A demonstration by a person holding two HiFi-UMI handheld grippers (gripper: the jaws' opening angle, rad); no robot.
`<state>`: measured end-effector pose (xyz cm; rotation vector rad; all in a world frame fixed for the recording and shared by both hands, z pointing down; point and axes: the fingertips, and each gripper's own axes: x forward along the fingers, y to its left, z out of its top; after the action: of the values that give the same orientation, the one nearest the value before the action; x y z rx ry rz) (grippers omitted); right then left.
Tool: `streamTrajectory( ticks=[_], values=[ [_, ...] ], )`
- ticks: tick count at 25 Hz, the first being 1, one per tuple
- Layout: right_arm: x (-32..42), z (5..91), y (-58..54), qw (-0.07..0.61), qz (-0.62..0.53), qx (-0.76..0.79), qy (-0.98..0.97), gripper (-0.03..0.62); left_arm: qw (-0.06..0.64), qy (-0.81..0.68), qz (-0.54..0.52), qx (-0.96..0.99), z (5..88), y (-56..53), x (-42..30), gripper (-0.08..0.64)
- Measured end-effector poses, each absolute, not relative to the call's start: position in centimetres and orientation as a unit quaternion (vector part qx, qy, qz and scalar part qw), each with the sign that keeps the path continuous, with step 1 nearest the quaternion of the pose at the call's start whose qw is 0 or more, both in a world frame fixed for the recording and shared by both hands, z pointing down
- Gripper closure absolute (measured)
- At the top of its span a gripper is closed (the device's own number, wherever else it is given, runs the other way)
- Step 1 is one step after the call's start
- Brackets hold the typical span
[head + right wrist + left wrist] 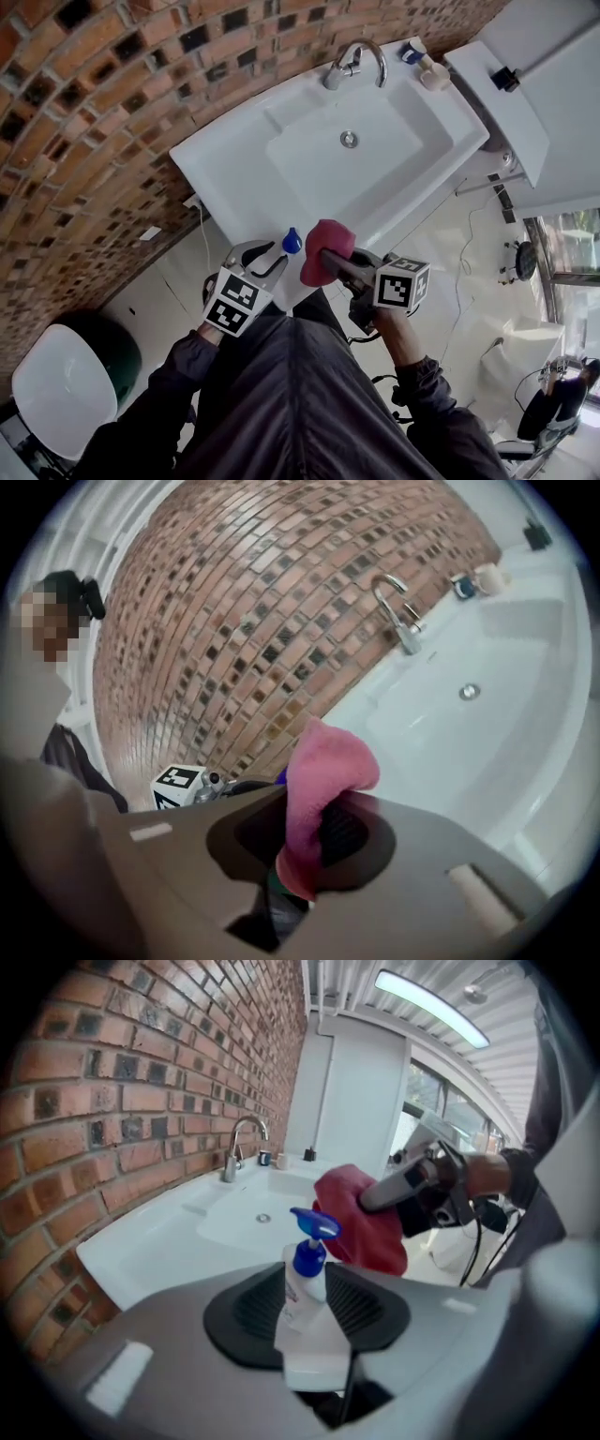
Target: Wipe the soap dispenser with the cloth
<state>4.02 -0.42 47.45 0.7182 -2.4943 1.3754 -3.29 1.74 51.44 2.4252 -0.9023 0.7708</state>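
- The left gripper (309, 1321) is closed on the soap dispenser (304, 1283): its two jaws press the lower part of the white bottle from both sides.
- The bottle stands about upright between the jaws, and its blue pump head (314, 1227) rises above them, with the spout turned to the right in the left gripper view.
- The right gripper (302, 847) is closed on the cloth (323, 775), a pink-red one. One bunched end is pinched between the jaws, and the rest bulges out past the tips in a rounded fold.
- In the head view the cloth is just beside the pump head, on its right. I cannot tell if they touch.
- Both grippers are held close together in front of the near edge of the white sink (220, 155), not above the basin.
- The sink has a round drain (349, 139) in the middle and a curved metal faucet (357, 62) at the far side.
- Behind the sink there is a brick wall (94, 103).
- Some small items (424, 64) stand on the far corner of the sink, beside the faucet; they are too small to name.
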Motion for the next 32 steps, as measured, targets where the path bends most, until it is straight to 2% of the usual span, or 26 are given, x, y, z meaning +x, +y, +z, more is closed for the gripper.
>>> streamTrajectory(
  ticks=[3, 11, 18, 24, 28, 32],
  values=[
    [2.7, 49.3, 0.1, 0.063, 0.519, 0.249, -0.815, 0.531, 0.215, -0.319, 0.285, 0.878, 51.5, 1.2, -3.2, 0.417],
    [1.0, 54.7, -0.7, 0.143, 0.514, 0.259, -0.805, 0.531, 0.216, -0.297, 0.302, 0.88, 52.2, 1.1, -2.5, 0.416],
    [1.0, 60.2, -0.1, 0.305, 0.436, 0.239, -0.812, 0.531, 0.214, -0.29, 0.309, 0.88, 52.7, 1.0, -2.0, 0.416],
    [-0.5, 62.2, 1.9, 0.473, 0.277, 0.133, -0.826, 0.528, 0.205, -0.3, 0.316, 0.876, 52.7, 0.5, -2.1, 0.416],
    [0.3, 61.1, 1.4, 0.466, 0.276, 0.126, -0.831, 0.528, 0.207, -0.32, 0.336, 0.861, 53.1, 1.1, -2.4, 0.403],
    [1.5, 58.0, -0.6, 0.43, 0.25, 0.13, -0.857, 0.528, 0.195, -0.342, 0.351, 0.85, 53.6, 1.3, -2.1, 0.297]
  ],
)
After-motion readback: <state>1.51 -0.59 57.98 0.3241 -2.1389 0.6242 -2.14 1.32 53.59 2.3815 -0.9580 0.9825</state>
